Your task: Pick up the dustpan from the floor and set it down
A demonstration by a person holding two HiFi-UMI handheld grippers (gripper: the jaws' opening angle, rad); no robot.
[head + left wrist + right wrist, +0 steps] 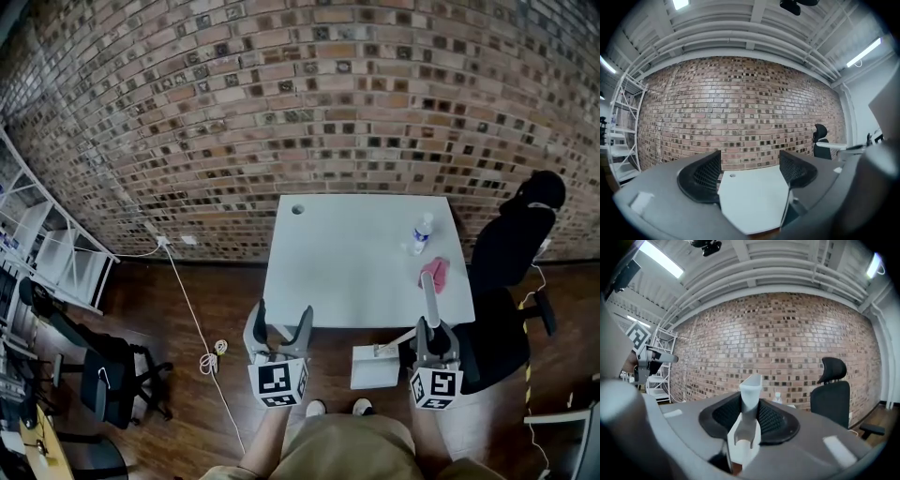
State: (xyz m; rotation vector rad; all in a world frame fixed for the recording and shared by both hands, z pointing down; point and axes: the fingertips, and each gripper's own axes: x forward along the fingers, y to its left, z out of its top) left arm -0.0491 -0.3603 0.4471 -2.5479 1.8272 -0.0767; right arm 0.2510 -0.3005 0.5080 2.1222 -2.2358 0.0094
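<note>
White plastic dustpan (pixel 751 392) handle is clamped in my right claw (pixel 751 418), jaws pinched together on it. Its pan hangs below, just off the table's (pixel 356 272) front edge near the front-right corner, seemingly clear of the wood floor (pixel 178 431). Pick-up reads done; setting it down is left. My left claw (pixel 278 330) is parted, nothing between the jaws, near the front-left corner. On the table, a water bottle (pixel 423 232) and pink cloth (pixel 434 274) sit by the right edge, with room beside them. A black office chair (pixel 511 262) crowds the right side. A white cable (pixel 192 300) trails across the floor, and a second chair (pixel 108 375) stands well left.
</note>
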